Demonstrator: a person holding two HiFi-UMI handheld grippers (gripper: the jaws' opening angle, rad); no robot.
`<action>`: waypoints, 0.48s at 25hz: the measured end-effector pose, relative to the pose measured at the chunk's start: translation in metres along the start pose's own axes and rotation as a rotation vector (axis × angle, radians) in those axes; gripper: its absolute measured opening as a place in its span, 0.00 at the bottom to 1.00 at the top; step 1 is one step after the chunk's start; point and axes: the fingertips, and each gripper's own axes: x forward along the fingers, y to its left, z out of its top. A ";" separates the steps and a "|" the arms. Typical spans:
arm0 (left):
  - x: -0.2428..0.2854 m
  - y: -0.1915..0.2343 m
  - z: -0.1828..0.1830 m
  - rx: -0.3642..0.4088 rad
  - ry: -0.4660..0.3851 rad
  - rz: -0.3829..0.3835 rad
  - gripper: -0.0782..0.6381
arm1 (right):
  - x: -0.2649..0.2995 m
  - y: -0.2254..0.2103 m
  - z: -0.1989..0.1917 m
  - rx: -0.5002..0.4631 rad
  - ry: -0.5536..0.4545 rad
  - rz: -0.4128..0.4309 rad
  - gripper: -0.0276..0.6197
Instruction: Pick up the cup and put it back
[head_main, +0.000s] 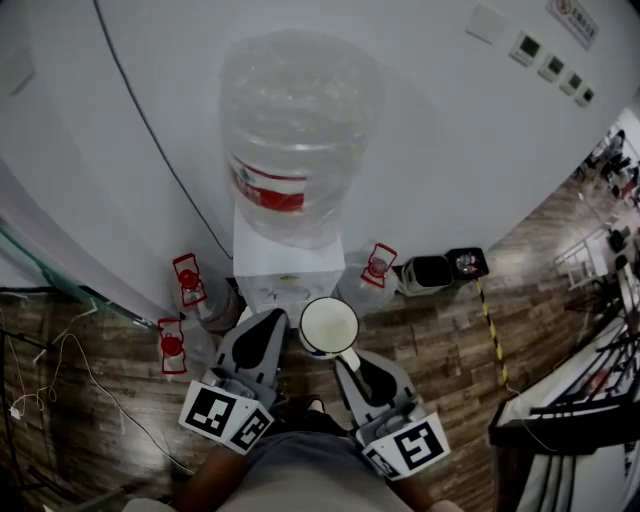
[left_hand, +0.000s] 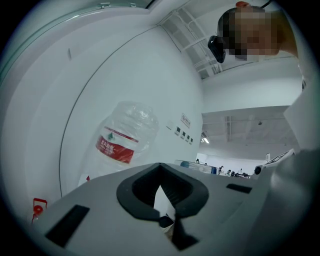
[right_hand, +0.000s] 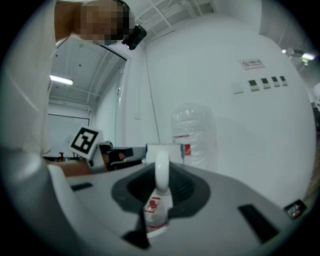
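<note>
Leftmost, two small clear bottles with red labels (head_main: 188, 279) stand on the brown wood-plank floor (head_main: 120, 400), near the foot of the white wall (head_main: 90, 150). Just right of them is the left gripper (head_main: 266, 325), pointing at the tall white water dispenser (head_main: 285, 258). In the left gripper view its dark pads (left_hand: 187, 197) meet at the tips, with only a thin wedge of white showing through behind them, and nothing is gripped. A large clear plastic water bottle with a red label (head_main: 296, 140) sits upside down on top of the dispenser.

Next comes the round white cup (head_main: 328, 326). It is upright with its mouth facing up, held in the air in front of the dispenser and close beside the left gripper's tip. Whether the two touch cannot be told. The cup's curved white handle (right_hand: 161, 170) points back toward the person. The right gripper (head_main: 349, 360) is clamped on that handle, its jaws a little apart with the loop pressed between them.

Farther right, a third small red-labelled bottle (head_main: 378, 264) stands beside the dispenser. After it comes a black open-topped bin (head_main: 428, 272) against the wall.
</note>
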 end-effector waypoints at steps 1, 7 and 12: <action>0.001 0.000 -0.001 -0.001 0.003 0.000 0.12 | 0.000 -0.001 0.000 0.001 0.000 -0.001 0.15; 0.003 -0.004 -0.007 0.023 0.020 0.009 0.12 | 0.000 -0.007 -0.003 0.007 0.004 0.009 0.15; 0.002 -0.007 -0.012 0.025 0.029 0.007 0.12 | -0.001 -0.008 -0.005 0.019 0.004 0.016 0.15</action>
